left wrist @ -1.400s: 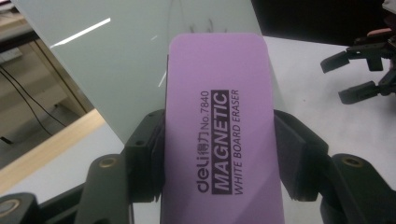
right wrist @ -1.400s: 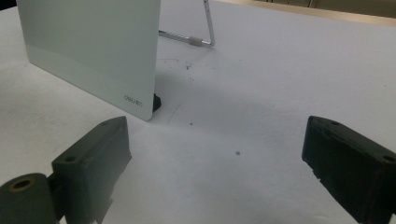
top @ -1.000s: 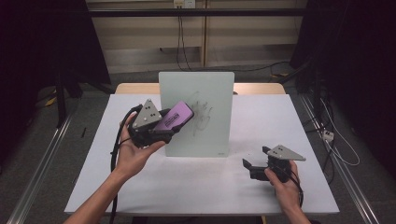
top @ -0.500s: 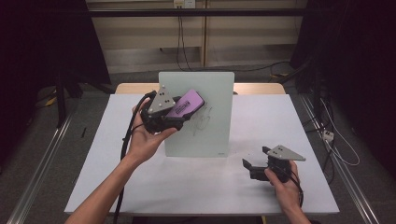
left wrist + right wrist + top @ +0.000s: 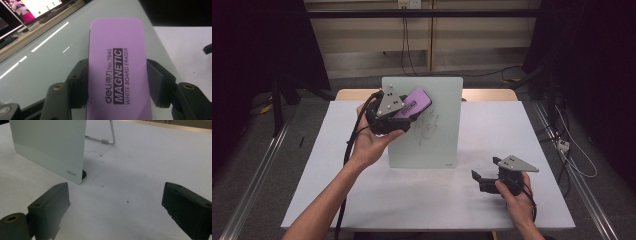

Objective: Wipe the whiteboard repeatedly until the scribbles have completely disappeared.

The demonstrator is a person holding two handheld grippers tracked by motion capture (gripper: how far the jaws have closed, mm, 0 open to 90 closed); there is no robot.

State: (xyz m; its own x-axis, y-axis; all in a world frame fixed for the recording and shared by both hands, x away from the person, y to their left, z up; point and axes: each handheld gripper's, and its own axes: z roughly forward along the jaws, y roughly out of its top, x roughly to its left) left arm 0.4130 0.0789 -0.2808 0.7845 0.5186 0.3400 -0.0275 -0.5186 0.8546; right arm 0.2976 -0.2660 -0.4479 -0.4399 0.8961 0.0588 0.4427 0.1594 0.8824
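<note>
A small white board (image 5: 437, 145) stands upright on the table's white cover (image 5: 337, 170), with dark scribbles (image 5: 428, 125) on its face. My left gripper (image 5: 408, 113) is shut on a purple magnetic whiteboard eraser (image 5: 416, 101) and holds it against or just in front of the board's upper left part, above the scribbles. In the left gripper view both pads clamp the eraser (image 5: 117, 62) by its long sides, with the glossy board (image 5: 55, 57) right behind it. My right gripper (image 5: 479, 178) rests low on the table at the front right, jaws wide open and nothing between them (image 5: 115, 205).
The board's lower right corner (image 5: 72, 173) and its wire stand (image 5: 111, 136) lie just ahead of my right gripper. Small dark specks dot the cover (image 5: 127, 201). Cables trail from both grippers. Dark floor and metal rails (image 5: 257, 170) flank the table.
My left hand has carried the eraser up and to the right, from the board's left edge onto its upper left face. The right gripper has stayed put.
</note>
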